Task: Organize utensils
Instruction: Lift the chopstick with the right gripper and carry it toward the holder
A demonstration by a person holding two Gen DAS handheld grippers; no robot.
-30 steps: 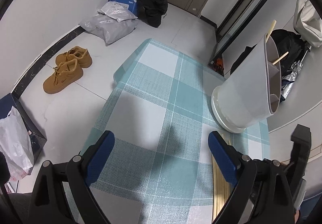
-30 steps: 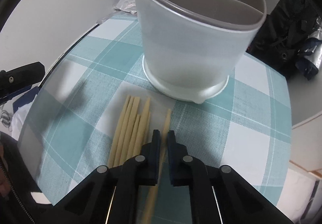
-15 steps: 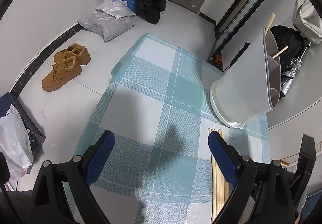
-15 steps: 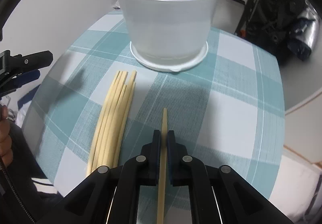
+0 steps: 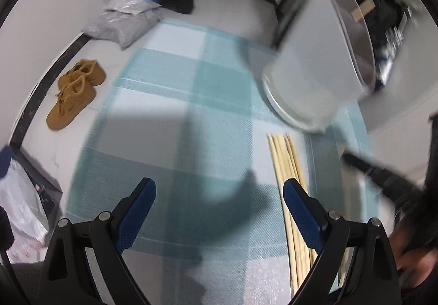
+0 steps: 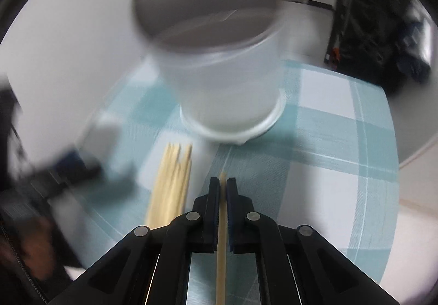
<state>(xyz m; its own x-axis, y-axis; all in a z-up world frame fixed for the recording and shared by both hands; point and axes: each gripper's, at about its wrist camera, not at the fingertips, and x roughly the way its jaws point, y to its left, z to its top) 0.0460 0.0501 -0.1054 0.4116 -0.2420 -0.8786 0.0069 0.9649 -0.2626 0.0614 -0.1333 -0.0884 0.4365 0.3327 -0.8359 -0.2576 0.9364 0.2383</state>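
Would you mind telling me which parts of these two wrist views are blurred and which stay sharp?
Right wrist view: the white plastic utensil holder and checked tablecloth smear, while the right gripper and its pale wooden chopstick stay crisp. Left wrist view: milder blur on the holder, sharp left gripper, dark shadows on the cloth.

Chopstick bundle [image 6: 171, 181] on tablecloth [image 6: 342, 140], before the holder [image 6: 227, 80]; shoes [image 5: 74, 97] on floor, left.

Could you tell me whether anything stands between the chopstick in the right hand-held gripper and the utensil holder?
Nothing visible does. The right hand-held gripper holds the chopstick pointing toward the utensil holder, with only bare tablecloth between; the loose chopsticks lie off to the left.
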